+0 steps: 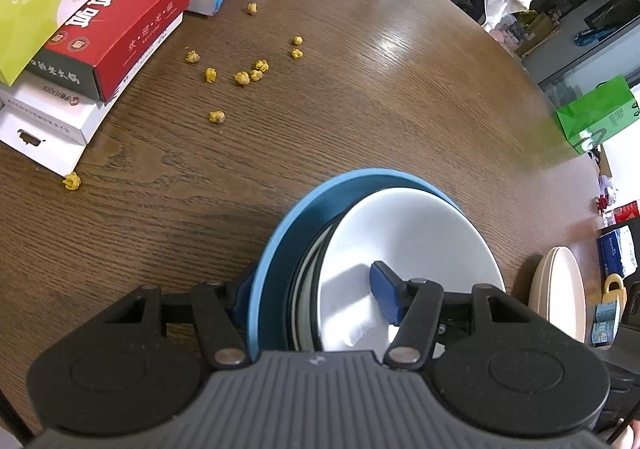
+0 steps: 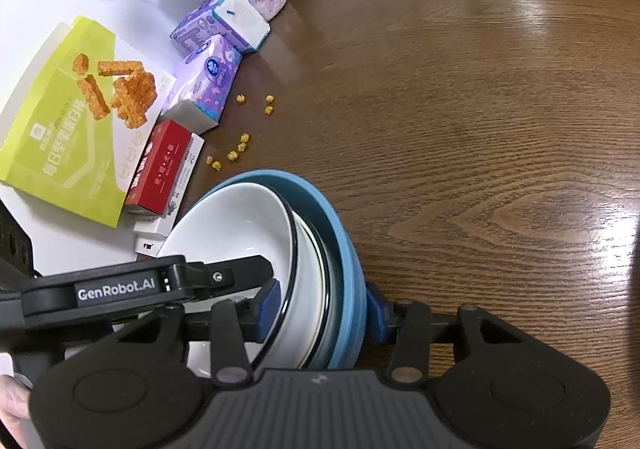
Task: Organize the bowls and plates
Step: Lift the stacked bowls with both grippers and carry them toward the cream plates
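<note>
Gripping a nested stack of dishes from both sides, the two grippers meet over the near part of the round wooden table (image 1: 360, 97). The stack consists of a blue bowl (image 1: 280, 225) on the outside, a dark-rimmed dish partly visible inside it, and a white bowl (image 1: 416, 233) innermost.

Left gripper (image 1: 316, 299): clamped on the stack. One blue pad lies against the outer wall of the blue bowl; the other pad (image 1: 386, 297) sits inside the white bowl.

Right gripper (image 2: 322, 309): grasping the same stack from the opposite side. One pad lies inside the white bowl (image 2: 240, 225); the other lies against the outer wall of the blue bowl (image 2: 348, 269). No gap shows between pads and dishes.

Whether the stack rests on the table or is lifted cannot be told.

Stacked cartons (image 1: 120, 41) and tissue packs (image 2: 208, 85) line the table's far left edge. Yellow crumbs (image 1: 240, 77) lie scattered beside them. Cream plates (image 1: 560, 285) sit at the right edge, well apart from the stack.
</note>
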Demonstrator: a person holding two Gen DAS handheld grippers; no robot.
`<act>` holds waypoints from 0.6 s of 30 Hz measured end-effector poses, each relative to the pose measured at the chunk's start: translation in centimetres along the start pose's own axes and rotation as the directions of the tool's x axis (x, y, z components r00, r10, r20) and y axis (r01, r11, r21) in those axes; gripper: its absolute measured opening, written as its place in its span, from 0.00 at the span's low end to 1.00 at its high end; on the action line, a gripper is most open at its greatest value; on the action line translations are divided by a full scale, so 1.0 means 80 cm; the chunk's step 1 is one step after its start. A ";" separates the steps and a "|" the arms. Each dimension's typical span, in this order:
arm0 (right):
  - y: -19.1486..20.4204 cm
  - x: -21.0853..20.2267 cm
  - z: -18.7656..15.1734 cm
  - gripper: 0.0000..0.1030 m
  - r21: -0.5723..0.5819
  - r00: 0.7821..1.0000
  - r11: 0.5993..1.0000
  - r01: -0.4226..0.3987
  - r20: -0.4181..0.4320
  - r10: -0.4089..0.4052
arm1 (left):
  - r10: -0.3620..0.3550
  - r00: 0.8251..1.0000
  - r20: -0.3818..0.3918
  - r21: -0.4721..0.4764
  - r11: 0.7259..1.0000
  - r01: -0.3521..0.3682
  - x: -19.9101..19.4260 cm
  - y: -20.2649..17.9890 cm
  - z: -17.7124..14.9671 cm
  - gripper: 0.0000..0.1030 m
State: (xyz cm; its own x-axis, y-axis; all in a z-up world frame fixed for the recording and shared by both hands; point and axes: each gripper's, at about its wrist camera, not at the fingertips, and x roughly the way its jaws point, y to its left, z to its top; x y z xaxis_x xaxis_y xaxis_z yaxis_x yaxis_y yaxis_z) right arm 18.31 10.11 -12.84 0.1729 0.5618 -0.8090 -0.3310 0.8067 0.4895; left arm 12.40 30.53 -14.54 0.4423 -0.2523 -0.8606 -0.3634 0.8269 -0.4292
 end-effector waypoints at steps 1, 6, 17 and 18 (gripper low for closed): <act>-0.001 -0.001 0.000 0.43 0.001 1.000 1.000 -0.001 0.000 0.001 | -0.001 1.000 0.000 0.001 1.000 0.001 0.000 0.000 0.000 0.58; 0.000 -0.002 -0.001 0.43 0.002 1.000 1.000 0.000 0.006 0.000 | -0.007 1.000 0.004 0.007 1.000 0.006 -0.002 0.000 0.001 0.58; -0.004 -0.015 -0.003 0.42 0.006 0.999 1.000 -0.001 0.033 0.001 | -0.020 1.000 0.008 0.025 0.999 0.020 -0.011 -0.008 0.001 0.58; -0.005 -0.016 -0.003 0.43 0.004 0.999 1.000 -0.001 0.035 0.001 | -0.021 1.000 0.008 0.025 0.999 0.020 -0.012 -0.010 0.001 0.58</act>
State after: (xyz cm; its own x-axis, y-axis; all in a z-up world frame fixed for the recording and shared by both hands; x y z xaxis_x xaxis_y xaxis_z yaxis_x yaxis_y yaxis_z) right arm 17.95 9.03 -12.06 0.2054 0.5685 -0.7966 -0.3279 0.8069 0.4913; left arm 12.31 30.17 -13.37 0.4564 -0.2651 -0.8494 -0.3340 0.8337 -0.4397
